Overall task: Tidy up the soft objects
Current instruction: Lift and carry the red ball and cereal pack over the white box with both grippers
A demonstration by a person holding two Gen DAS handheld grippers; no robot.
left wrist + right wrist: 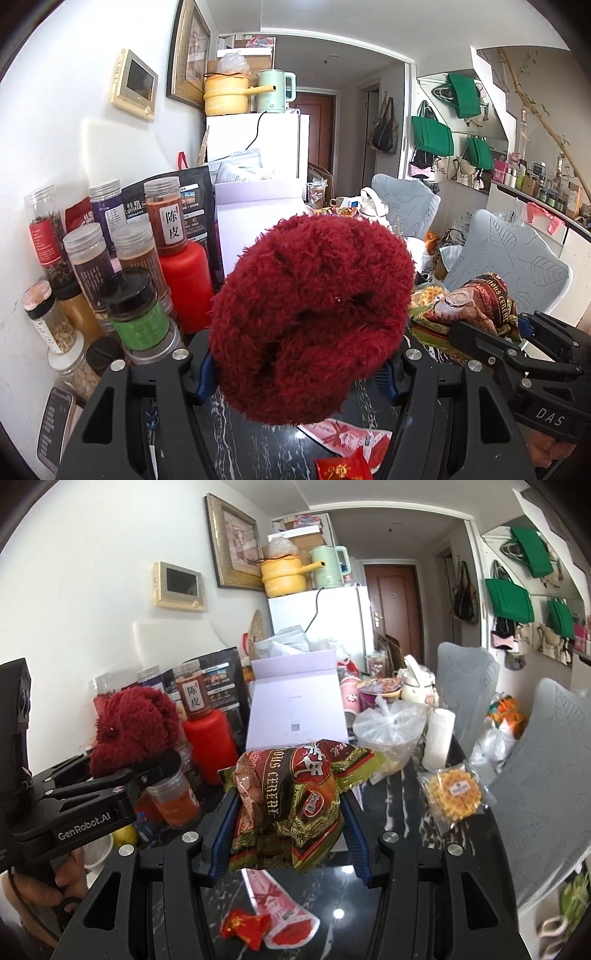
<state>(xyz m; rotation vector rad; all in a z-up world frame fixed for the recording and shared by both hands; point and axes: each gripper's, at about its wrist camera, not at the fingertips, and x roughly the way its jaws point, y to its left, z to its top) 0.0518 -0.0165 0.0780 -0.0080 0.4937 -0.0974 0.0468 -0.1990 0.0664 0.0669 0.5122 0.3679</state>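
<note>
My left gripper (295, 373) is shut on a fluffy dark red plush item (314, 317), held above the black marble table; the plush fills the middle of the left wrist view and also shows in the right wrist view (133, 727). My right gripper (288, 830) is shut on a red-and-gold cereal bag (288, 805), held above the table. That bag also shows in the left wrist view (476, 306), to the right of the plush. The two grippers are side by side, left one to the left.
Spice jars (110, 280) and a red bottle (210, 742) crowd the wall side. An open white box (295, 705) stands behind. A waffle packet (456, 794), a plastic bag (391, 727), pink and red sachets (280, 912) lie on the table (406, 897). Grey chairs (535, 775) stand right.
</note>
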